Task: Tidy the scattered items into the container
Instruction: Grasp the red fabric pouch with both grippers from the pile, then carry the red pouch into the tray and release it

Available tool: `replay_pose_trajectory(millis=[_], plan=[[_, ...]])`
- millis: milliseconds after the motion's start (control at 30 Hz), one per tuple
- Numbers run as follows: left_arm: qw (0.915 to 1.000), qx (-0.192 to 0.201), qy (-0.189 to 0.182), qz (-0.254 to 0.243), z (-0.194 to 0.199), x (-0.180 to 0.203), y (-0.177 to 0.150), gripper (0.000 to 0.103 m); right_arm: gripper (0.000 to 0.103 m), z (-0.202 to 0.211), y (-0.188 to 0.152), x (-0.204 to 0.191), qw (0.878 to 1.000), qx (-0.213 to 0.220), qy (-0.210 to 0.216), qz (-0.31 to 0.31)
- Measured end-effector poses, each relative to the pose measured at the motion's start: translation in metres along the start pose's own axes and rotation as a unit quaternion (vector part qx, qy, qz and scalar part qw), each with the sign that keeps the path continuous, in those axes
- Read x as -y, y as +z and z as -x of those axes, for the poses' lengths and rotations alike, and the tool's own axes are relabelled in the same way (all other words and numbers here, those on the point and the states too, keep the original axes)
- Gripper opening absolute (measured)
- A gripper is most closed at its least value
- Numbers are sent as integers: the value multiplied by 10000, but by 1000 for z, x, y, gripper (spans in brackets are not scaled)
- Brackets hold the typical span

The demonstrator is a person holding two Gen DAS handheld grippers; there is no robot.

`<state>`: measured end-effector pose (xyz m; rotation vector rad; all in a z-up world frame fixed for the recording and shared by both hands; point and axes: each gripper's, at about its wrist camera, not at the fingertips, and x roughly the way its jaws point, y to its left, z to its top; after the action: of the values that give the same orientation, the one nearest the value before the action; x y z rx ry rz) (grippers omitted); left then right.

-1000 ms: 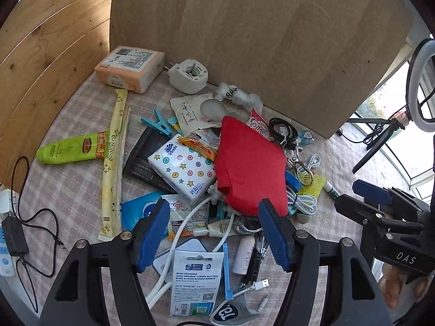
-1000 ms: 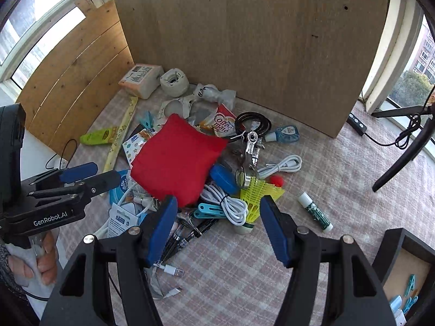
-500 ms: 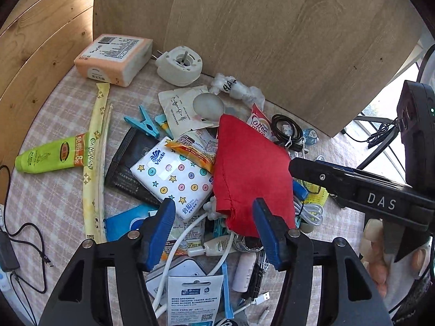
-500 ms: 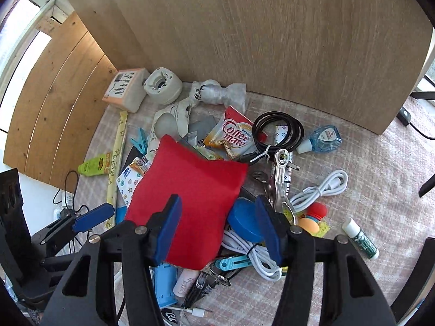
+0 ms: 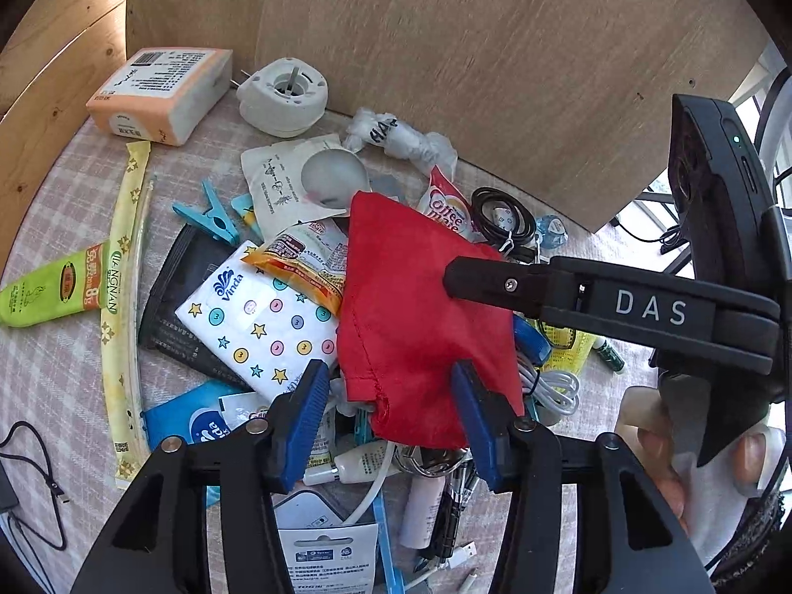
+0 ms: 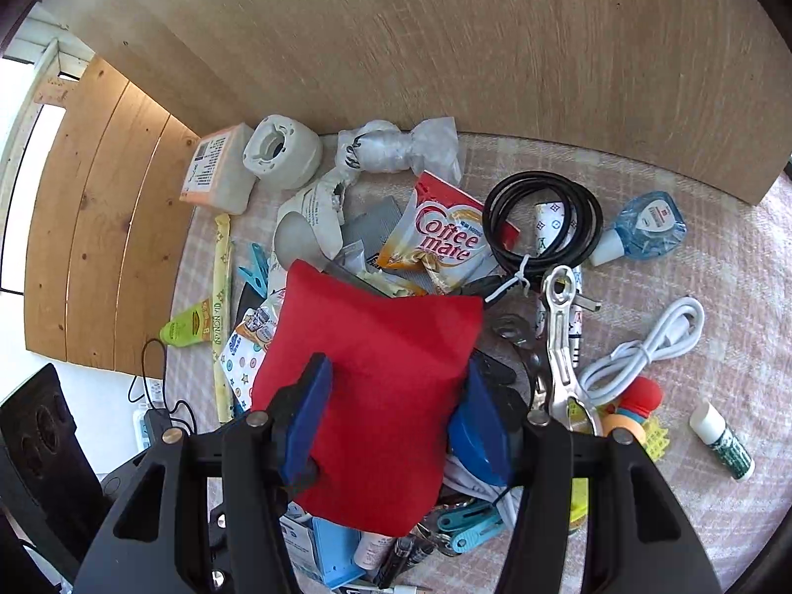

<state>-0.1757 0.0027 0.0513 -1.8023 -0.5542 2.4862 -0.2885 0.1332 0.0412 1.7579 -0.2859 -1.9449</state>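
Observation:
A red cloth pouch [image 5: 411, 317] lies on top of the pile of scattered items on the checked tablecloth. My left gripper [image 5: 388, 418] points down at the pouch's near corner. Its jaws are closing with that corner between them, and a gap still shows at the left blue pad [image 5: 302, 416]. My right gripper [image 6: 391, 416] reaches in from the other side and straddles the pouch [image 6: 376, 386], which spreads wider than the jaws. In the left wrist view one right fingertip [image 5: 453, 277] rests over the pouch's top. No container is in view.
An upright wooden board [image 5: 495, 74] walls the back. Around the pouch lie a Vinda tissue pack [image 5: 262, 326], a Coffee mate sachet [image 6: 440, 237], a black cable coil [image 6: 542, 222], a white cable [image 6: 648, 346] and a glue stick [image 6: 722, 440]. A hand [image 5: 658, 445] holds the right gripper.
Both grippers have come down and closer to the red pouch, and their jaws have narrowed. The right gripper has swung over the pouch and now crosses the left wrist view.

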Motion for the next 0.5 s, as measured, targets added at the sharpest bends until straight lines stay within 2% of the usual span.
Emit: replay_pose_trajectory(millis=[167, 500], plan=[[9999, 23, -22, -115, 5, 7, -1, 39, 53, 7, -5, -10, 9998, 67, -34, 159], [9994, 268, -222, -88, 40, 16, -7, 39, 53, 36, -22, -21, 9993, 225, 155, 237]])
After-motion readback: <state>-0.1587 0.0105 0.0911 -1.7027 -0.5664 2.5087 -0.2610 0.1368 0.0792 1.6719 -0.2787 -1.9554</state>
